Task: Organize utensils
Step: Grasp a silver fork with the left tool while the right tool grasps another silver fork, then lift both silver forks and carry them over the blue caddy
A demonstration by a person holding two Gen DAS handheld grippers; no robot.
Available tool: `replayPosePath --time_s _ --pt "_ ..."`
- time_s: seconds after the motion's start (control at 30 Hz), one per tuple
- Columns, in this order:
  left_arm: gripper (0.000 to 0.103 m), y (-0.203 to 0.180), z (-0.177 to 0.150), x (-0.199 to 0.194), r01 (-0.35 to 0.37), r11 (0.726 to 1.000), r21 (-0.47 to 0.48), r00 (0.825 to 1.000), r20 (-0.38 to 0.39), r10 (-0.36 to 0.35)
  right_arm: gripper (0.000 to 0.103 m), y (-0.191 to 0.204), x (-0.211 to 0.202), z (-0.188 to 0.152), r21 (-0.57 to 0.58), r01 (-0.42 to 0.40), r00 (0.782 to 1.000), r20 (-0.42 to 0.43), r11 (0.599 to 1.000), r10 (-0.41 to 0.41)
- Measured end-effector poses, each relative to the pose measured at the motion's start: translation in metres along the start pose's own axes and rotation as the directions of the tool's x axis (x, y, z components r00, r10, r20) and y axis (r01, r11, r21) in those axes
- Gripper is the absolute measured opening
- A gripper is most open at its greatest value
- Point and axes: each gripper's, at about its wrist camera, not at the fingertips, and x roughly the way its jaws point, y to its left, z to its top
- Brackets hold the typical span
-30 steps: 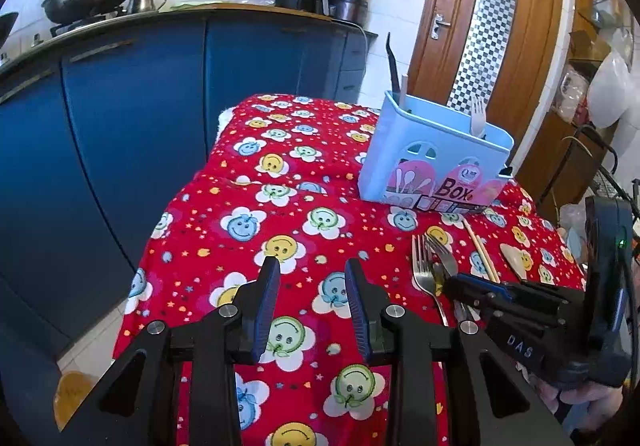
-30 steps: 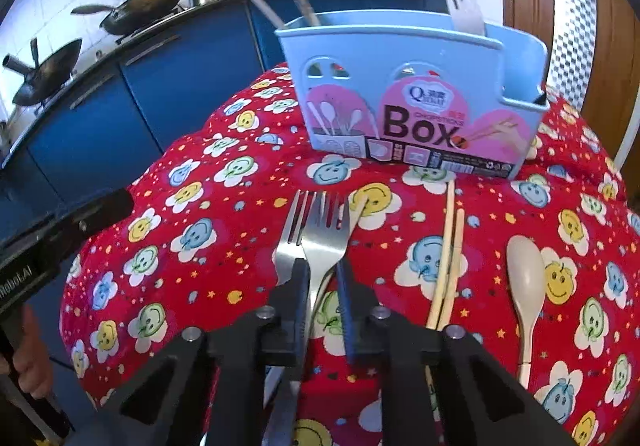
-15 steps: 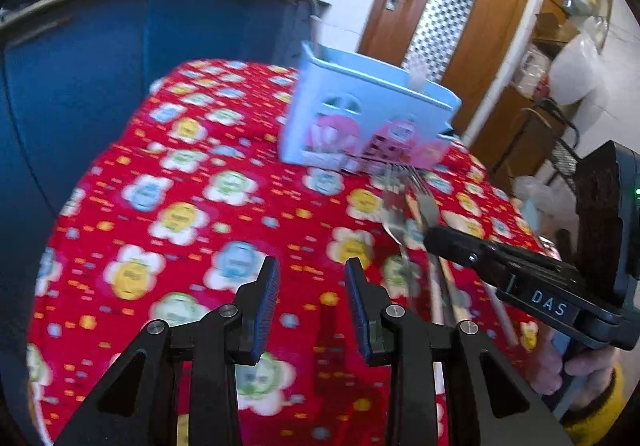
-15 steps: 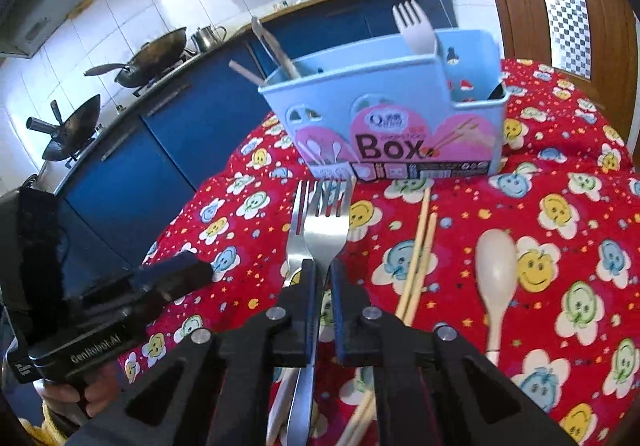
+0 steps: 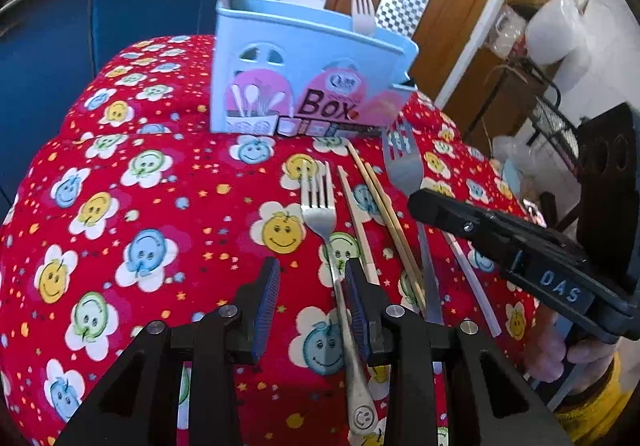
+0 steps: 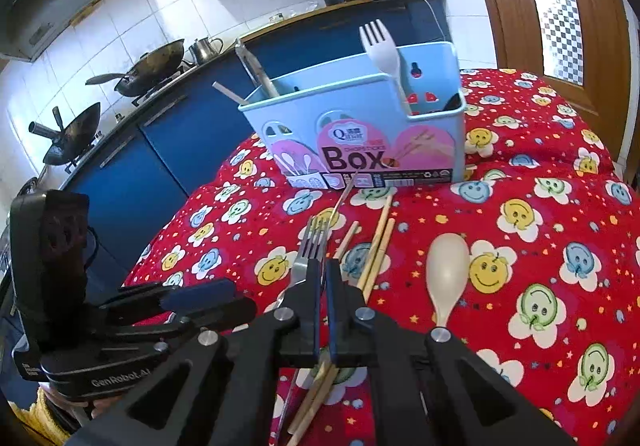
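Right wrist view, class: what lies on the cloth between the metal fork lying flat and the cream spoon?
Loose wooden chopsticks lie on the red cloth between the lying fork and the spoon. The right wrist view shows this.

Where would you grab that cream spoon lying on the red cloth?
By its thin handle, from straight above, pinching across it. The cream spoon lies flat, its wide rounded bowl pointing toward the blue box. The bowl would likely slip, the handle is narrow, and the chopsticks lie apart on its left.
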Motion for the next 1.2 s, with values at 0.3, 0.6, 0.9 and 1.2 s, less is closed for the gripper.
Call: replayPosePath --time_s 0.3,0.6,0.9,1.2 --pt "0.030 -0.018 0.014 0.021 -0.050 0.997 0.064 0.991 -0.125 0.058 0.004 -0.010 -0.013 -0.003 0.036 -0.043 0.999 0.035 0.998 0.041" --pt "0.006 -0.024 0.033 0.037 -0.086 0.989 0.119 0.965 -0.237 0.113 0.004 -0.013 -0.029 -0.004 0.050 -0.081 0.994 0.081 0.995 0.077" --pt "0.003 0.000 0.022 0.010 0.018 0.998 -0.059 0.992 -0.125 -0.025 0.003 -0.012 -0.053 -0.001 0.043 -0.091 0.985 0.154 0.995 0.083" --pt "0.003 -0.008 0.026 -0.047 0.059 0.997 -0.049 0.987 0.153 -0.051 0.003 -0.007 -0.072 0.009 0.025 -0.067 0.971 0.231 0.997 0.059"
